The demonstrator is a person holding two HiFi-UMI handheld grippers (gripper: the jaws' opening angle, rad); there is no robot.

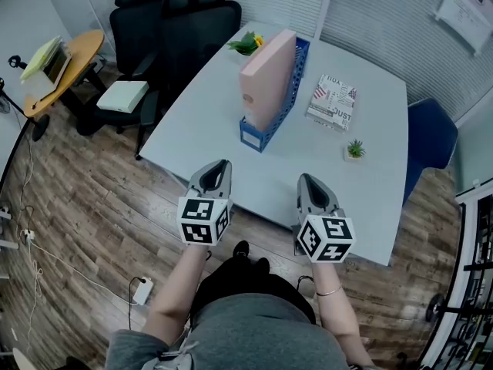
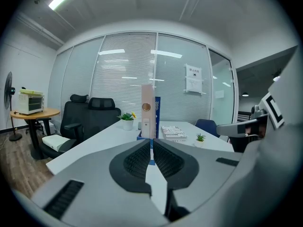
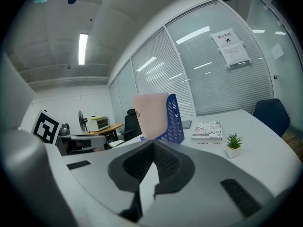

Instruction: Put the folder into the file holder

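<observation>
**Folder (image 1: 268, 79) upright in file holder (image 1: 252, 136); both claws closed, empty**

The left claw (image 1: 220, 165) is held over the near edge of the bench (image 1: 262, 177), its jaws pressed together with nothing between them. The pink folder is seen standing inside the blue file holder, well ahead of this claw and slightly to its right. The right claw (image 1: 307, 179) is likewise closed and empty, with the folder well ahead to its left.

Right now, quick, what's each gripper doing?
Left gripper: closed, holding nothing.
Right gripper: closed, holding nothing.
</observation>
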